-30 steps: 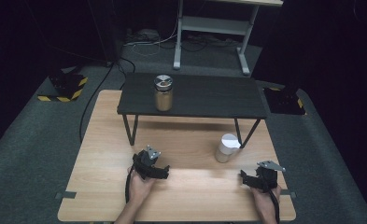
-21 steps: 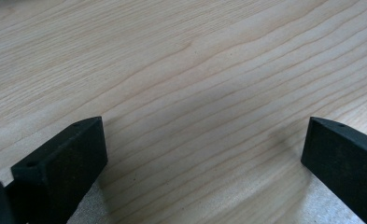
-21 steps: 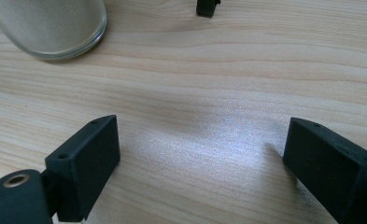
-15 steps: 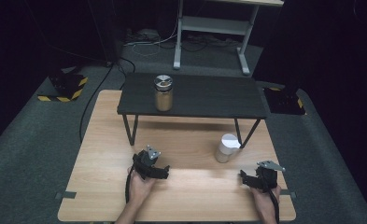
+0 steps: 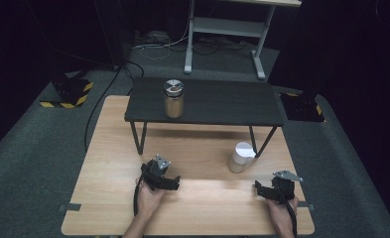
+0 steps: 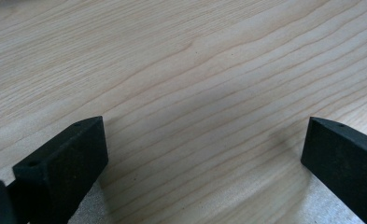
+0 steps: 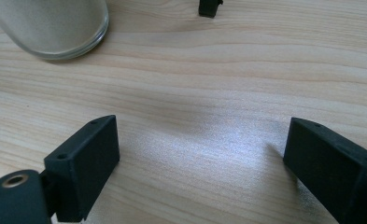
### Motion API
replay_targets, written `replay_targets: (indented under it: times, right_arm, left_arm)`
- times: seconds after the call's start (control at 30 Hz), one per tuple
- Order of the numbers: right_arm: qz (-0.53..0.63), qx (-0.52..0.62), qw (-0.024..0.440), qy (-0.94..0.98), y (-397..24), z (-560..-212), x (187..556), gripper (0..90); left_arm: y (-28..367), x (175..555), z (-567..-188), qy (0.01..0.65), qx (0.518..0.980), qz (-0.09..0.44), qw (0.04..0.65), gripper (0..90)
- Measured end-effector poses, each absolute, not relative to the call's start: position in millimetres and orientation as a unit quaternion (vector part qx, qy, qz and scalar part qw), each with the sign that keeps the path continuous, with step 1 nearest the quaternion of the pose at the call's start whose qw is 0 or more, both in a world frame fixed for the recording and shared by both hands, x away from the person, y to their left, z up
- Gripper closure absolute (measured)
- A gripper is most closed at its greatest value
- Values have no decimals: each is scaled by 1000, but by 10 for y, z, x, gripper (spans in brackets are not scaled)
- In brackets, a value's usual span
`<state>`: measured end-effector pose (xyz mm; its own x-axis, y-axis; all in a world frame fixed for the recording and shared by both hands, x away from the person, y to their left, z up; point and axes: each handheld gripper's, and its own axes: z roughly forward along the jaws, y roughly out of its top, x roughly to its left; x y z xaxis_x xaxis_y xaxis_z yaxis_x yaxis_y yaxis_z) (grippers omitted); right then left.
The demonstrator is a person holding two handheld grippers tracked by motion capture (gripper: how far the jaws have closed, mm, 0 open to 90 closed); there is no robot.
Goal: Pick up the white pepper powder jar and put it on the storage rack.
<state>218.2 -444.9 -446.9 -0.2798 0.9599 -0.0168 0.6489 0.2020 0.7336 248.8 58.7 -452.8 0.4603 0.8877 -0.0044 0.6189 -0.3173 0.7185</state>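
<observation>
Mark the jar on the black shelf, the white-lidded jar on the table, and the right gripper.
jar on the black shelf (image 5: pixel 173 105), high view, its glass side.
white-lidded jar (image 5: pixel 244 150), high view, its lid.
right gripper (image 7: pixel 200 154), right gripper view, midway between its open jaws.

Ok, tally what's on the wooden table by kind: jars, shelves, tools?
Jars: 2, one with a silver lid on the shelf, one with a white lid on the table
Black shelves: 1
Tools: 2, left tool, right tool
Total: 5

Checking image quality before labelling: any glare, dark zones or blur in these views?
High view: room around the wooden table near black, tabletop lit. Right gripper view: bright glare patch on the wood between the jaws; the jar cropped, slightly soft. Left gripper view: sharp grain, soft jaw shadows.
</observation>
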Motion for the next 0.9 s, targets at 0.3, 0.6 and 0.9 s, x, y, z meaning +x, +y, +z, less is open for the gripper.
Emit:
replay_targets:
  times: [0.3,0.6,0.9]
  right_arm:
    - [317,546,240,737,-4458,-4462,2186,83]
    - [338,532,232,741,-4461,-4482,2073,76]
    - [354,500,226,757,-4350,-4455,1960,83]
  left_arm:
    - [587,2486,-4527,479,786,202,334,8]
    - [586,2484,-4528,480,786,202,335,10]
    - [586,2483,-4529,480,785,202,335,12]
